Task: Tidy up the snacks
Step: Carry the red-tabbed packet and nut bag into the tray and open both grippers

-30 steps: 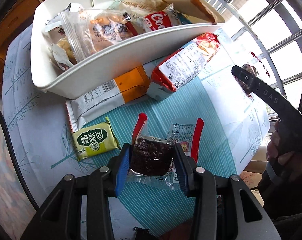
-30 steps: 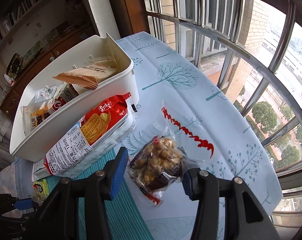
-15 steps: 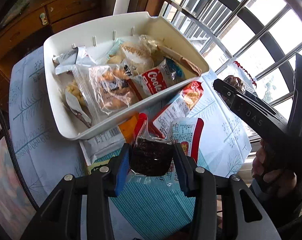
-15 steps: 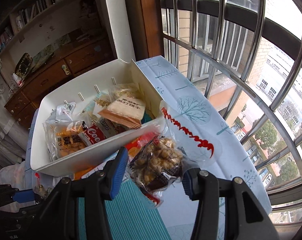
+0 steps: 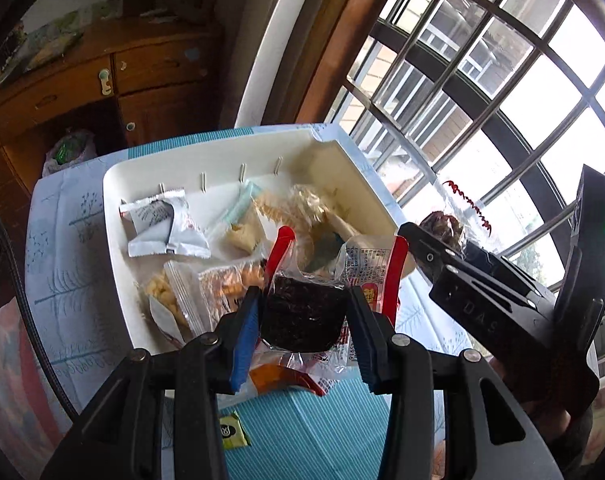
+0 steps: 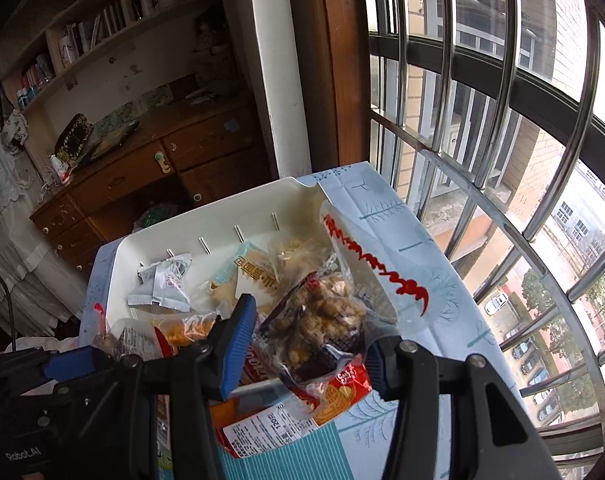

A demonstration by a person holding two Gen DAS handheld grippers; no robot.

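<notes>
My left gripper point(image 5: 302, 320) is shut on a clear, red-edged packet with a dark brown cake point(image 5: 302, 316), held up over the near rim of the white bin point(image 5: 114, 240). My right gripper point(image 6: 310, 348) is shut on a clear packet of brown nutty clusters point(image 6: 326, 320) with a red jagged edge, held above the bin's right part point(image 6: 150, 248); it shows in the left wrist view point(image 5: 442, 224) at the right. The bin holds several snack packets, among them a white crumpled one point(image 5: 162, 228).
A small green packet point(image 5: 232, 430) lies on the teal striped mat point(image 5: 310, 432) in front of the bin. A red-and-white biscuit packet point(image 6: 270, 420) lies beside the bin. The barred window is close on the right; a wooden cabinet point(image 6: 142, 176) stands behind the table.
Both grippers have risen with their packets and moved forward from beside the bin to above it. The snacks on the table have dropped low in view.
</notes>
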